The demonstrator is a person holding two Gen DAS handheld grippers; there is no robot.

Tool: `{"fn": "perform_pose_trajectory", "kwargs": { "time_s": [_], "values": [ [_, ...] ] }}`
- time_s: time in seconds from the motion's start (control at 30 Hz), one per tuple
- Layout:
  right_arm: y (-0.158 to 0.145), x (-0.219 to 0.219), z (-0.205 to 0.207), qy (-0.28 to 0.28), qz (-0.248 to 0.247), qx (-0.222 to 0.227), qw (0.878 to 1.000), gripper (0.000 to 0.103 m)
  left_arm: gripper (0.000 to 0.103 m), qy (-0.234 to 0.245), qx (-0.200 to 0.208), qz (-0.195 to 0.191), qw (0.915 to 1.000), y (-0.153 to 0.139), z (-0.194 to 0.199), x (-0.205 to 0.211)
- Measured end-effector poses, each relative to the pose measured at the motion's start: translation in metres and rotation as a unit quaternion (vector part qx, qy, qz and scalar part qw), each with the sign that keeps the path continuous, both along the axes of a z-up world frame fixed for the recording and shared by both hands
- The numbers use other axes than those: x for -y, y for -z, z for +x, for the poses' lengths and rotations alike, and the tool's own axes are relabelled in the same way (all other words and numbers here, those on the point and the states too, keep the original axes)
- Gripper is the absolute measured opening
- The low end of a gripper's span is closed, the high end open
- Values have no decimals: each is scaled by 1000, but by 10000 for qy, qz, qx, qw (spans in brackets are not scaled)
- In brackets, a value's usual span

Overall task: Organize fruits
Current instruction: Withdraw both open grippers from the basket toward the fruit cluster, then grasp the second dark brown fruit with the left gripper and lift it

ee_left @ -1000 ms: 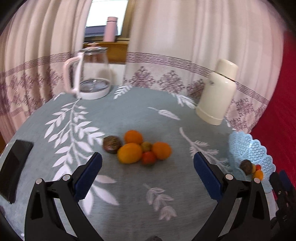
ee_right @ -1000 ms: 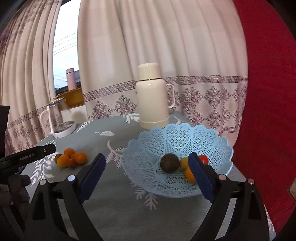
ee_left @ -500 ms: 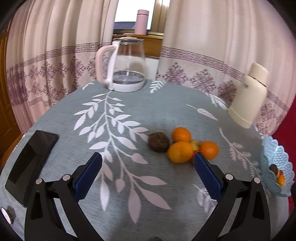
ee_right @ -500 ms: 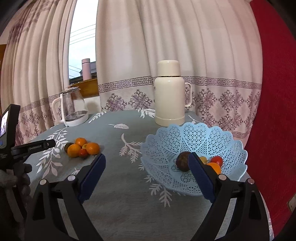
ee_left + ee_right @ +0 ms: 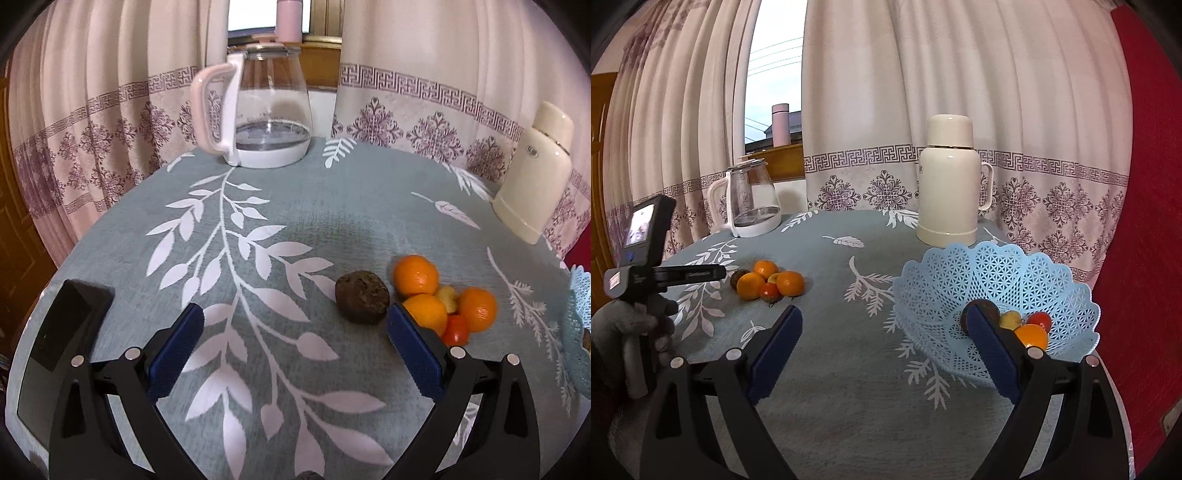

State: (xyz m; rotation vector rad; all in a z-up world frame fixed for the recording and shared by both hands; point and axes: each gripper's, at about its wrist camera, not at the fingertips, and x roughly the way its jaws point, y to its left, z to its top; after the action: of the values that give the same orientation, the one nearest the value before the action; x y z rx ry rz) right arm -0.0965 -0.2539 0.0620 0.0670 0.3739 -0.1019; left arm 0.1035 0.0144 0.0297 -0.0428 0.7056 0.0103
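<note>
A pile of fruit lies on the grey-green tablecloth: a dark brown fruit (image 5: pixel 362 297), three oranges (image 5: pixel 416 276), a small yellow fruit (image 5: pixel 447 297) and a red one (image 5: pixel 456 332). My left gripper (image 5: pixel 295 345) is open and empty, just short of the pile and left of it. The pile also shows in the right wrist view (image 5: pixel 770 283). A light blue lattice basket (image 5: pixel 993 273) holds a dark fruit (image 5: pixel 988 310), a yellow one, a red one and an orange (image 5: pixel 1031 334). My right gripper (image 5: pixel 886 349) is open and empty, in front of the basket.
A glass kettle (image 5: pixel 264 110) stands at the table's back edge, and a cream thermos (image 5: pixel 535 177) at the back right, behind the basket. A black phone (image 5: pixel 59 339) lies at the front left. Curtains hang behind the table. The left hand-held gripper (image 5: pixel 665 275) shows in the right view.
My left gripper has swung left and moved closer to the fruit pile, which now sits on its right. My right gripper has pulled back a little from the basket.
</note>
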Motion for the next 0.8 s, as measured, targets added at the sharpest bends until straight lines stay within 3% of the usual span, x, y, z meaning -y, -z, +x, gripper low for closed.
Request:
{"fn": "perform_pose_trajectory", "kwargs": {
  "time_s": [0.23,0.53,0.8],
  "values": [
    [1,-1,0,-3,6,-28,10000,90,100,302,-340,341,9984,10,22,16],
    [2,0,1,8,28,-53,10000,90,101,643,-633,309,9954,12,47,13],
    [2,0,1,18,49,-86,9999,90,101,895,-656,405,9930,11,59,12]
  ]
}}
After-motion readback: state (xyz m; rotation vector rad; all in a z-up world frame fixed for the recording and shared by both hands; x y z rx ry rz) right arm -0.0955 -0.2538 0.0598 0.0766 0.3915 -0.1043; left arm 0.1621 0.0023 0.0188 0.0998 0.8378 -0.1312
